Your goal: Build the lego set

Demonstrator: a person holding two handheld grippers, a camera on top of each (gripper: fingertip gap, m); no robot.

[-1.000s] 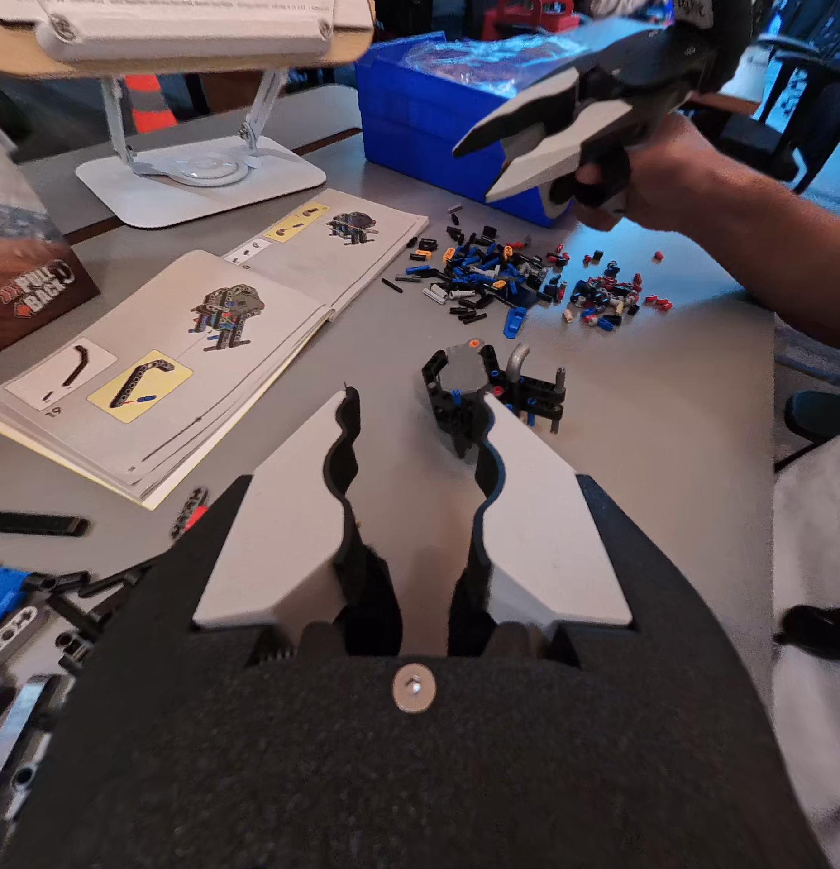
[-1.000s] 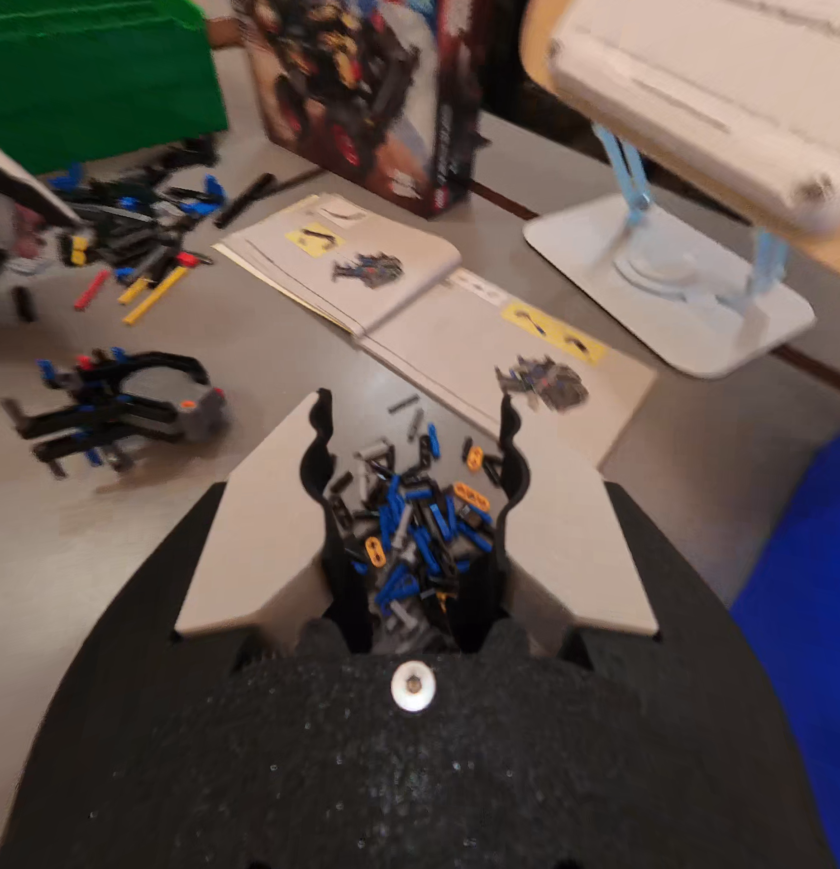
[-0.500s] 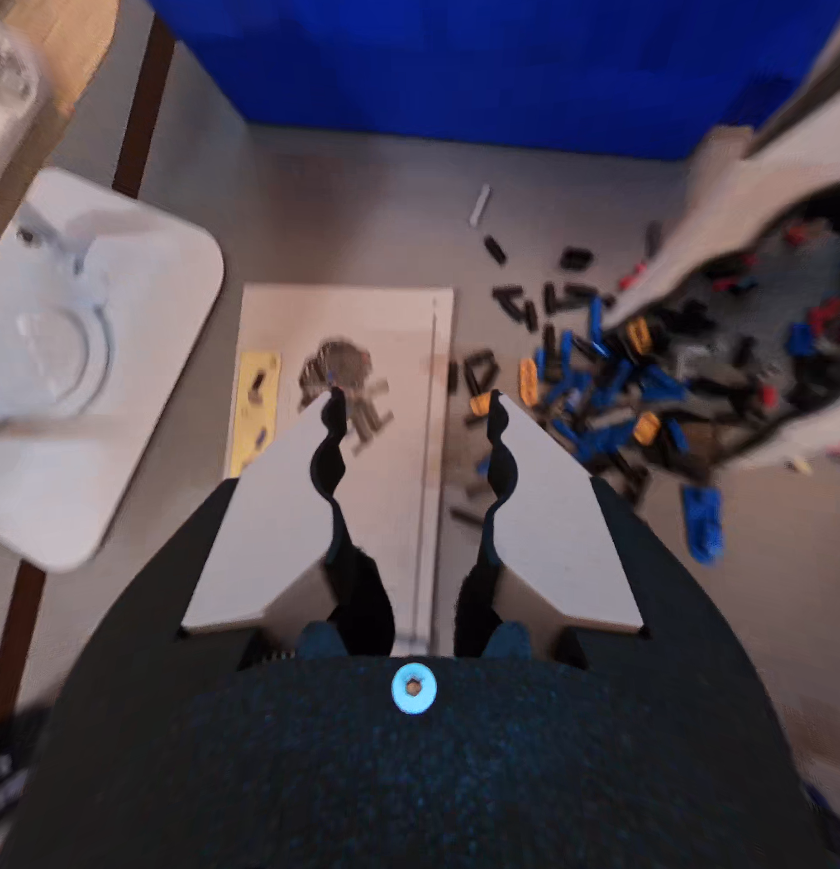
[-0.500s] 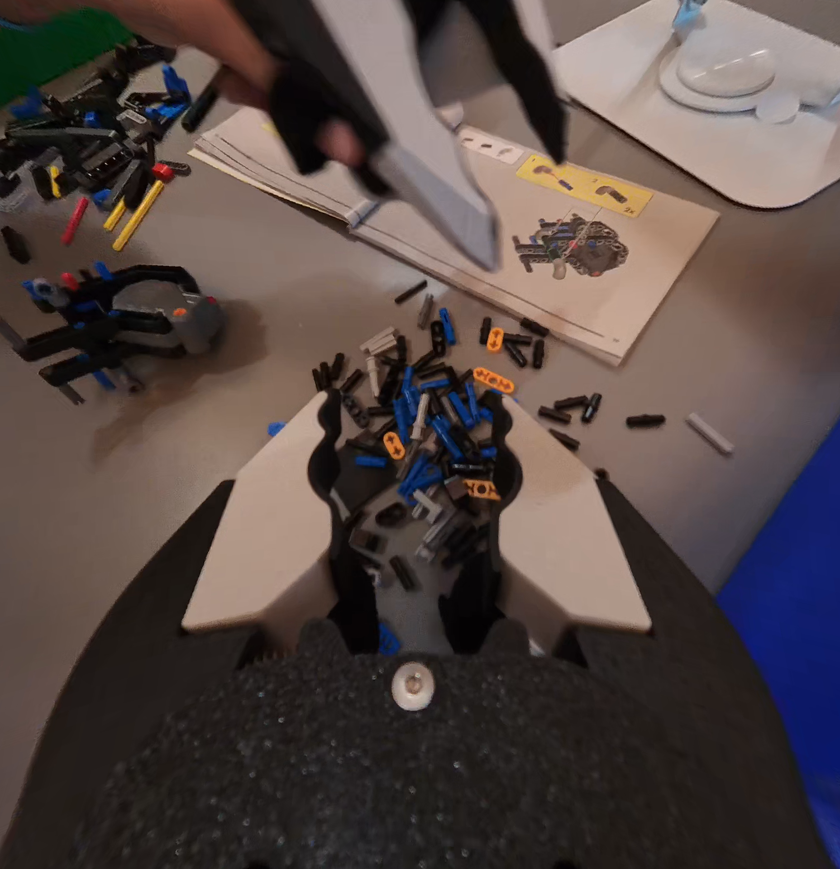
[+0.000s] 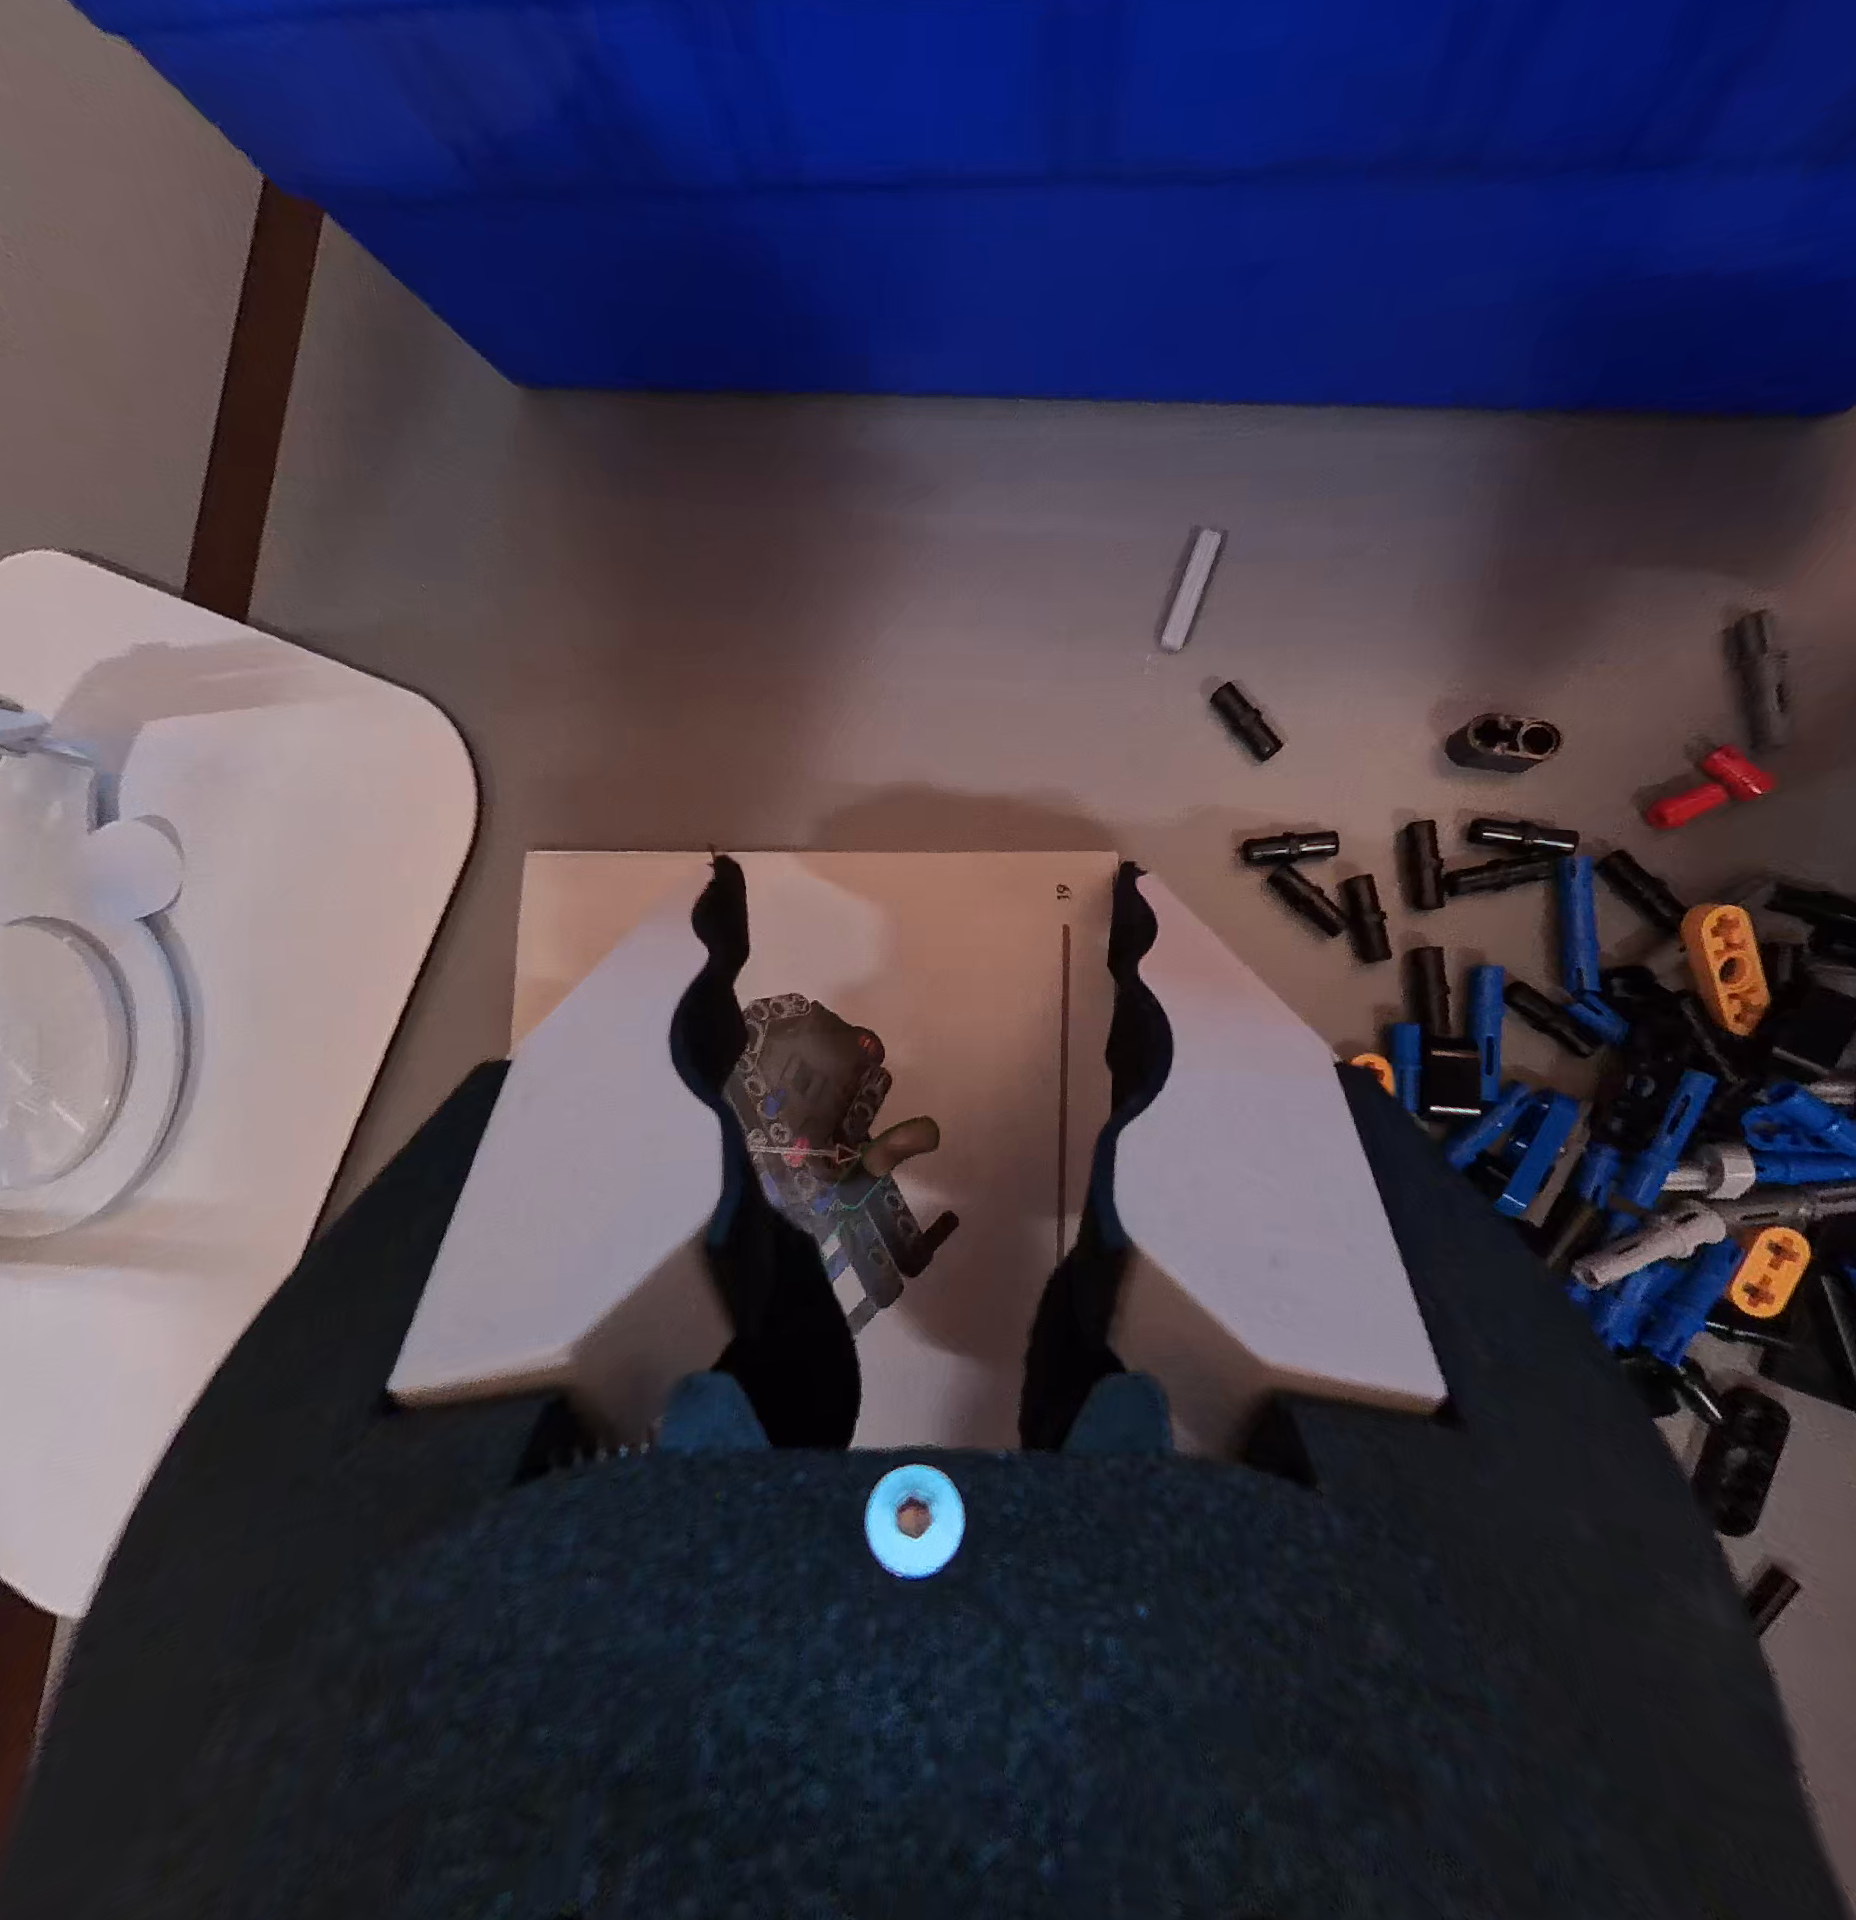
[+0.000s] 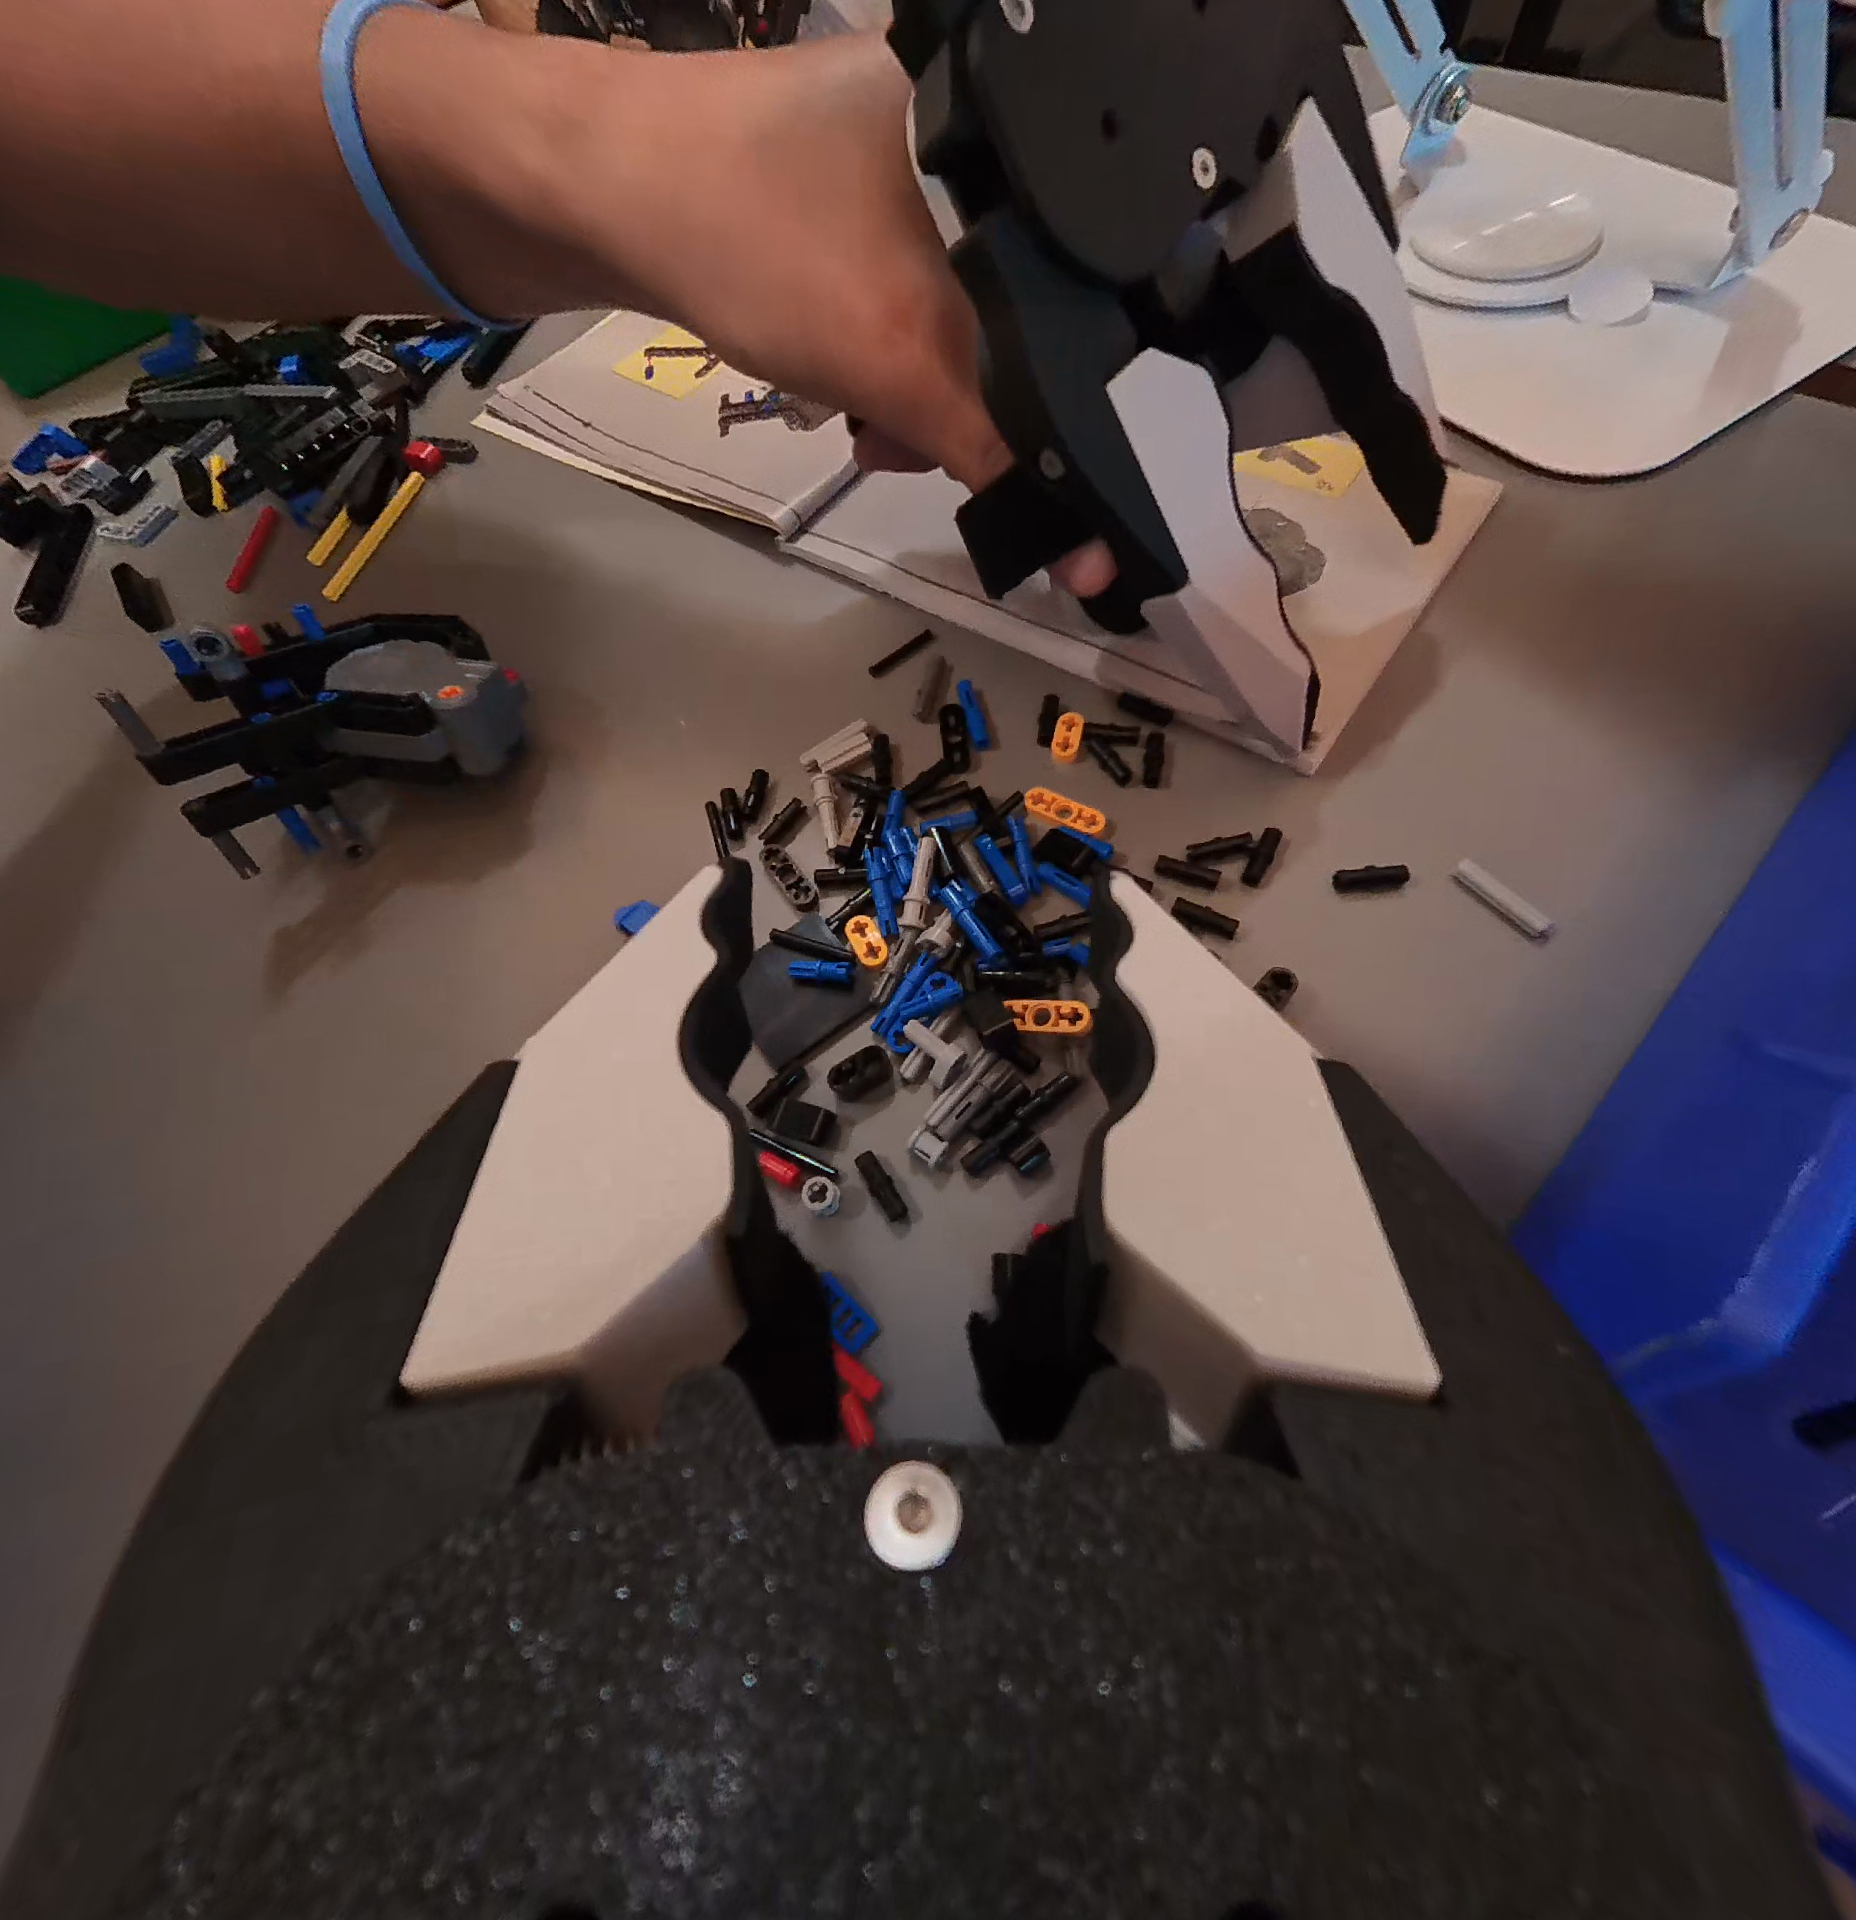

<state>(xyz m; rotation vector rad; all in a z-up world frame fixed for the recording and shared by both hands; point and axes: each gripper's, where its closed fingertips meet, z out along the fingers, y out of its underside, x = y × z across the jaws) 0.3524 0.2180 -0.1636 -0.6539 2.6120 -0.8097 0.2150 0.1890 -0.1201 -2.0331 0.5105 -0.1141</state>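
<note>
My left gripper (image 5: 924,878) is open and empty, pointing down over the far edge of the open instruction booklet (image 5: 945,997). It also shows in the right wrist view (image 6: 1365,623), held by a hand above the booklet (image 6: 695,457). My right gripper (image 6: 919,883) is open and empty, low over a pile of small black, blue, grey and orange pins (image 6: 955,935) that lies between its fingers. The same pile (image 5: 1630,1091) lies right of the left gripper. The partly built black and grey model (image 6: 321,717) rests on the table to the left.
A blue bin (image 5: 1007,187) stands just beyond the booklet and along the right (image 6: 1734,1039). A white stand base (image 5: 176,935) sits left of the booklet. A heap of larger beams (image 6: 259,416) and a green bin (image 6: 30,332) lie far left.
My left gripper swung away from the model and now points down over the booklet page. My right gripper moved lower and closer over the pin pile. Both stayed open.
</note>
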